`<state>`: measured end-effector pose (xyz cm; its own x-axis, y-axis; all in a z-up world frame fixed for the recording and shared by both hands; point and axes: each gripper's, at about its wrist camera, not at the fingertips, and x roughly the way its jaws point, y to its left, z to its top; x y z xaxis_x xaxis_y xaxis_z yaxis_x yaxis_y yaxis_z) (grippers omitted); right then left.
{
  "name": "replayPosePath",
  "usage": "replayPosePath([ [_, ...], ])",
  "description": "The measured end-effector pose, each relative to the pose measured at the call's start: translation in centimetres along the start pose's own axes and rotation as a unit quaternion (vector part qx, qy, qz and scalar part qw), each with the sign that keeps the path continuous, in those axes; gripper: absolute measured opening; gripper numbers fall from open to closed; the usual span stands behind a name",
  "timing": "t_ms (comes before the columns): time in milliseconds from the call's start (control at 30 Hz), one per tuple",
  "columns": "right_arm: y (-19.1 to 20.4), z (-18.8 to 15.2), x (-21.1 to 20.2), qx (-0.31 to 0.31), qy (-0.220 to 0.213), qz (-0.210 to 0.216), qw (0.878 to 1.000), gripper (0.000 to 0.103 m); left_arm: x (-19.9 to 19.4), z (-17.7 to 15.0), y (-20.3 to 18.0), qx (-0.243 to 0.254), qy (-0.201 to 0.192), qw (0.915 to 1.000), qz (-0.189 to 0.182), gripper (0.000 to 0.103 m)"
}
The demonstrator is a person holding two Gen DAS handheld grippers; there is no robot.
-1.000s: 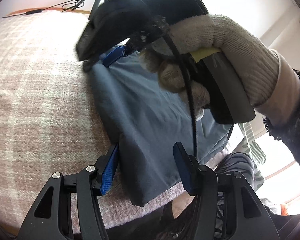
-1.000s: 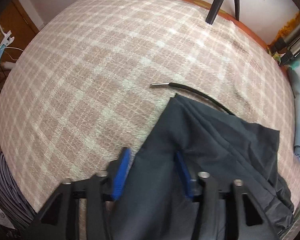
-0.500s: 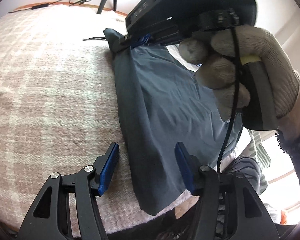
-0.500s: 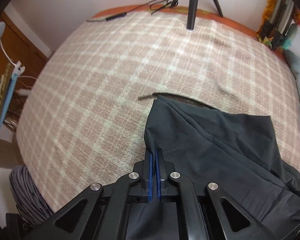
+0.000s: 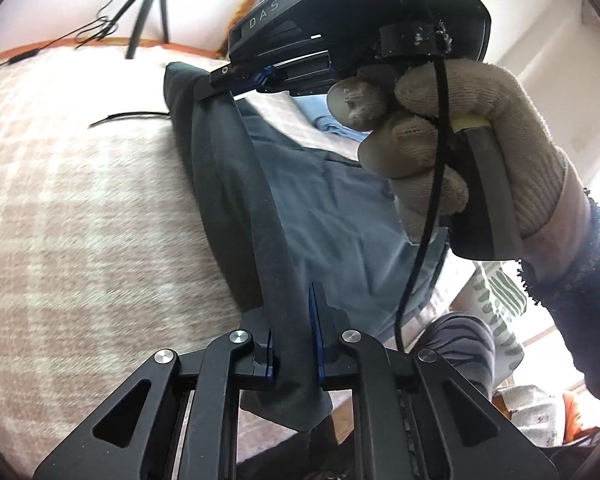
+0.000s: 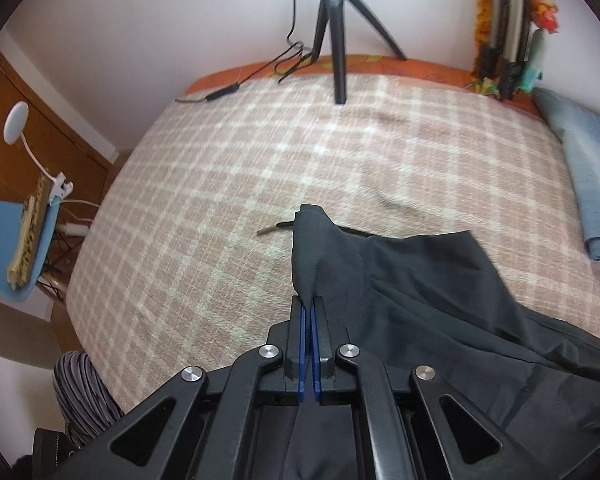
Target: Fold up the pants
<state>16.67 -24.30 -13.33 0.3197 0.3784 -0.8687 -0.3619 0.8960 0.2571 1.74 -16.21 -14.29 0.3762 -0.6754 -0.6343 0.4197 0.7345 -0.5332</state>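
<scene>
Both grippers pinch the dark pants (image 5: 260, 184) tight on the checked bed (image 5: 80, 220): left gripper (image 5: 294, 344) near the bed's edge, right gripper (image 6: 310, 344) farther in (cloth stretches straight between them).

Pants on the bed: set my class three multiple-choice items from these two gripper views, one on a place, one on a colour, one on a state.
1. Where does the tripod stand?
A. at the bed's far edge
B. on the chair
C. on the pants

2. What colour are the pants?
A. red
B. dark grey
C. white

3. How is the left gripper?
A. open above the blanket
B. shut on the pants
C. shut on the cable

Key: 1 A, its legs rest at the far edge of the checked blanket by the wall. 2 B, the cloth is dark grey in both views. 3 B, cloth runs between its closed blue pads; the right gripper pinches the pants too.
</scene>
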Motion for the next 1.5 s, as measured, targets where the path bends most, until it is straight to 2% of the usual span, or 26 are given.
replayPosePath([
  [233, -2.6, -0.5, -3.2, 0.006, -0.031, -0.012, 0.999, 0.0, 1.0, 1.3, -2.3, 0.043, 0.016, 0.9983, -0.036, 0.011],
  [400, -4.8, -0.9, -6.7, 0.007, -0.06, -0.03, 0.998, 0.0, 2.4, 3.0, -5.3, 0.069, 0.02, 0.995, -0.07, 0.011],
  [767, -12.2, -2.6, -13.4, 0.035, -0.097, -0.083, 0.991, 0.0, 7.1, 5.8, -10.9, 0.105, 0.037, 0.9851, -0.131, 0.01],
  [1033, -18.1, -4.9, -16.5, 0.066, -0.103, -0.116, 0.986, 0.0, 10.5, 7.4, -14.3, 0.132, 0.057, 0.9755, -0.166, 0.01],
  [1167, -20.9, -5.8, -17.4, 0.075, -0.098, -0.129, 0.984, 0.0, 12.0, 7.3, -16.0, 0.144, 0.071, 0.9702, -0.181, 0.01],
  [1267, -22.6, -6.3, -17.7, 0.078, -0.092, -0.14, 0.983, 0.0, 14.1, 8.2, -16.5, 0.148, 0.085, 0.9672, -0.188, 0.01],
  [1500, -27.5, -8.0, -17.6, 0.096, -0.082, -0.149, 0.981, 0.0, 16.9, 8.0, -18.6, 0.162, 0.109, 0.9613, -0.194, 0.01],
])
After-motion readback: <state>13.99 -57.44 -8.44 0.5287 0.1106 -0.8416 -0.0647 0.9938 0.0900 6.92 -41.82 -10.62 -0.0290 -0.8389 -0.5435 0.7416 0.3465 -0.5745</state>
